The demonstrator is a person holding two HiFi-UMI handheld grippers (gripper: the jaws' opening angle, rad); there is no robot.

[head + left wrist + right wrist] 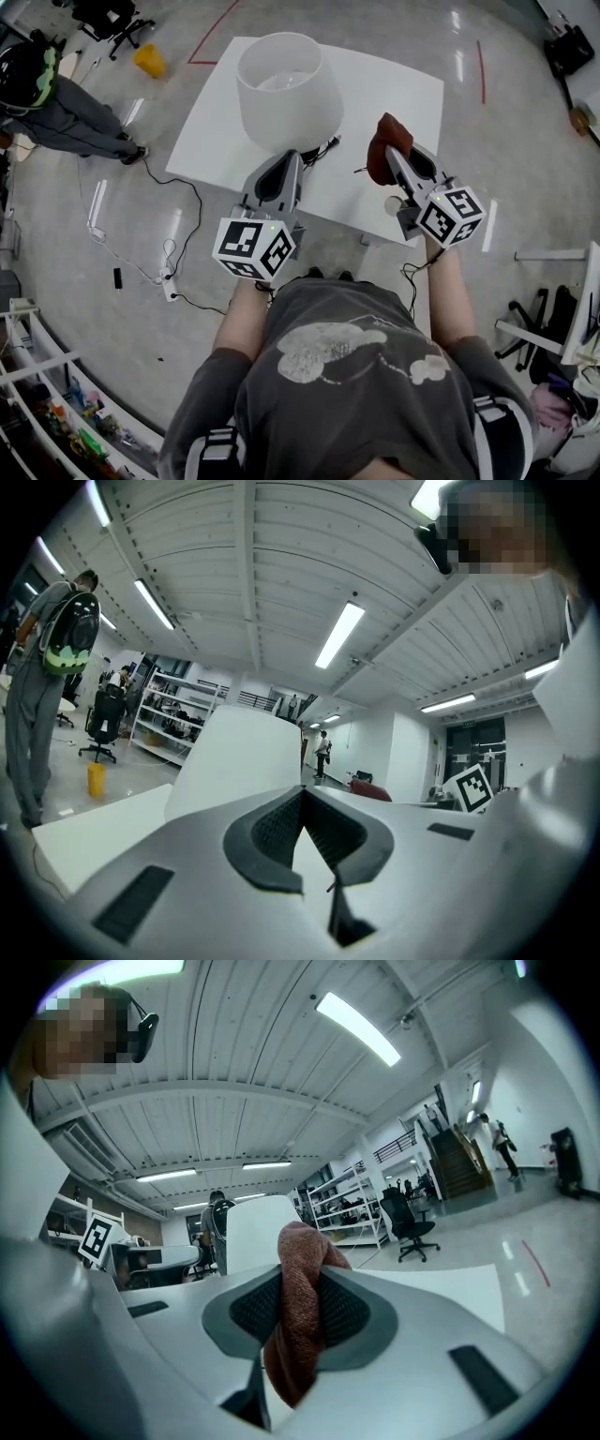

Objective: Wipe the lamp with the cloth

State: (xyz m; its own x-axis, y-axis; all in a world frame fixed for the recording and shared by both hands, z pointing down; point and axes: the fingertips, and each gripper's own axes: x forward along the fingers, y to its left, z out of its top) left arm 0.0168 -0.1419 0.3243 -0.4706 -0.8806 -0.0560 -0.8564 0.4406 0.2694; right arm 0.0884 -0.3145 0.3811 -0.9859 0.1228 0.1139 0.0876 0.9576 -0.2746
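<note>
Right gripper clamped on soft, limp cloth; left gripper jaws together, empty. Lamp probably light and tippy, so steady the shade gently.

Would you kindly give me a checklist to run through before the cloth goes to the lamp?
1. Grip of right gripper on cloth: ok, jaws shut on it.
2. Free left gripper: ok, jaws together, nothing between.
3. Upright lamp on table: ok.
4. Contact of cloth with lamp: not ok, cloth sits apart, to the lamp's right.
5. Steadying of lamp by left gripper: cannot tell, any contact is hidden.
</note>
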